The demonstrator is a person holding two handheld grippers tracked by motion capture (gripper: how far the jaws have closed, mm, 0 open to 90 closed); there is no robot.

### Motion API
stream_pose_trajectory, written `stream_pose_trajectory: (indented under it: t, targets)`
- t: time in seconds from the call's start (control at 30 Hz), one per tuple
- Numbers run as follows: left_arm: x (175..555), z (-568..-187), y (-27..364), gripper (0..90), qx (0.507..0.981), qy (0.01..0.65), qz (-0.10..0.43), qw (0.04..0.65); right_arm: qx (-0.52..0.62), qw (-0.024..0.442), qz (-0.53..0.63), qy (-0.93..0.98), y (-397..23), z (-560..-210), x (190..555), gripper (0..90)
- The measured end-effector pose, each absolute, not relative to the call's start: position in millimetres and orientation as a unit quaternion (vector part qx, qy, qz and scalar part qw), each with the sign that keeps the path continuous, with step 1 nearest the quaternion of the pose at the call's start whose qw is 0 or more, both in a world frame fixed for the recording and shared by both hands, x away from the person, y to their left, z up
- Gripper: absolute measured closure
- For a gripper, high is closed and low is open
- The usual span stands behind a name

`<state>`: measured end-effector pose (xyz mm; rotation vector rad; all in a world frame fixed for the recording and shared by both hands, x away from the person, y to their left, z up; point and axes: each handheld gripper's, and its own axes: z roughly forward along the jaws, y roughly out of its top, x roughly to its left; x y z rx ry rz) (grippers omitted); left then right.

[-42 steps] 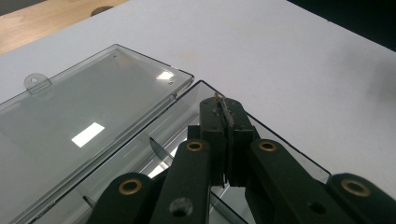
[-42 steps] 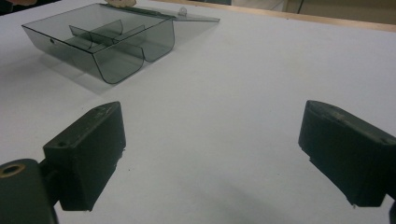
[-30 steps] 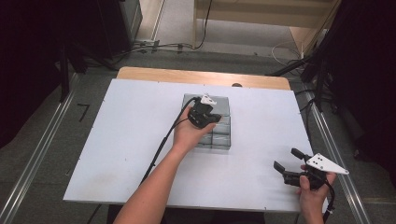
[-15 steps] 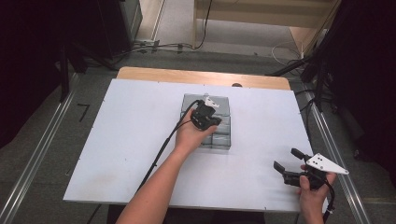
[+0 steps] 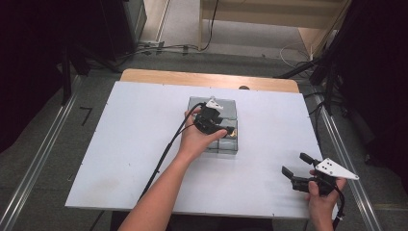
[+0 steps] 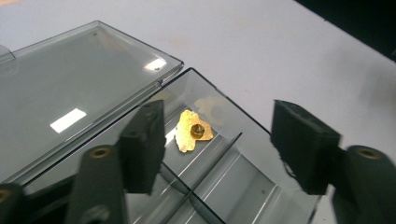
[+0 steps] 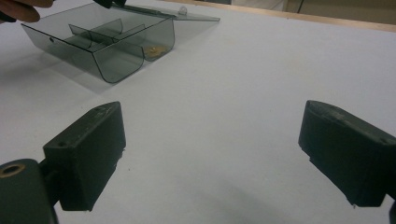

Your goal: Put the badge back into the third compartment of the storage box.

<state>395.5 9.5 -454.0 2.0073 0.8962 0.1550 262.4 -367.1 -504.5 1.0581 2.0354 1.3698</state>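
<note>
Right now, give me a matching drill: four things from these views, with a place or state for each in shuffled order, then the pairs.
Things:
1. small gold flake-shaped piece
2. clear smoky plastic lid
3. left gripper
4. right gripper

Places or states:
A. swung open, lying flat beside the box
B. fingers open, near the table's right front corner
C. inside a compartment of the clear smoky plastic divided box
D. fingers open, over the box

Pairs: 1-C, 2-A, 3-D, 4-B
</note>
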Motion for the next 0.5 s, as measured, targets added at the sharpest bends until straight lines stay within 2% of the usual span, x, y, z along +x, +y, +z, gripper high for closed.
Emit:
stream_pose_trajectory:
  t: [0.17, 0.27, 0.5]
  targets:
    - [387.1, -448.9, 17.0, 11.1, 0.803, 0.362, 0.068, 0.469, 0.385, 0.234, 0.498, 0.741, -366.8, -504.6, 262.5, 5.9]
    - [381.4, -445.3, 22.2, 3.7, 0.800, 0.359, 0.074, 0.475, 0.386, 0.233, 0.498, 0.741, -367.0, -504.5, 262.5, 5.9]
    - [367.1, -441.4, 41.2, 1.0, 0.786, 0.358, 0.087, 0.497, 0.385, 0.234, 0.496, 0.742, -366.3, -504.7, 263.0, 5.9]
